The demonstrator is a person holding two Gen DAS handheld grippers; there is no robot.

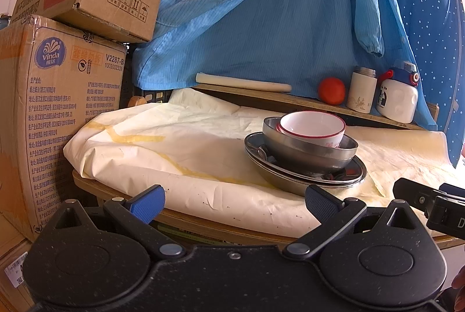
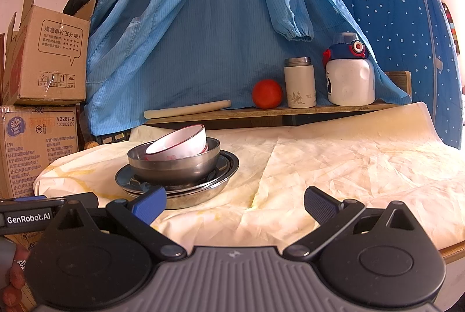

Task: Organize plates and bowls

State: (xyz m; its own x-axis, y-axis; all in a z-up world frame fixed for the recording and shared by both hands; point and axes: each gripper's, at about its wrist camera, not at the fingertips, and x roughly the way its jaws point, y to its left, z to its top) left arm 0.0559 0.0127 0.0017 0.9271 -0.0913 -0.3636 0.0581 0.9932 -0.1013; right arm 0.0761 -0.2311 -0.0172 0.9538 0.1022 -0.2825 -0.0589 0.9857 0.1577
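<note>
A stack of dishes stands on the paper-covered table. A white bowl with a red rim (image 1: 312,127) (image 2: 178,144) sits tilted inside a steel bowl (image 1: 308,150) (image 2: 174,163). The steel bowl rests on stacked steel plates (image 1: 290,176) (image 2: 200,190). My left gripper (image 1: 234,203) is open and empty, at the table's near edge, short of the stack. My right gripper (image 2: 235,203) is open and empty, to the right of the stack. The right gripper's body shows in the left wrist view (image 1: 430,201), and the left gripper's body shows in the right wrist view (image 2: 35,213).
Cardboard boxes (image 1: 58,114) (image 2: 37,137) stand at the table's left. A wooden shelf (image 2: 290,110) at the back holds a red ball (image 2: 266,94), a white thermos (image 2: 300,82), a white bottle (image 2: 350,76) and a paper roll (image 2: 187,108). Blue coats (image 2: 203,21) hang behind.
</note>
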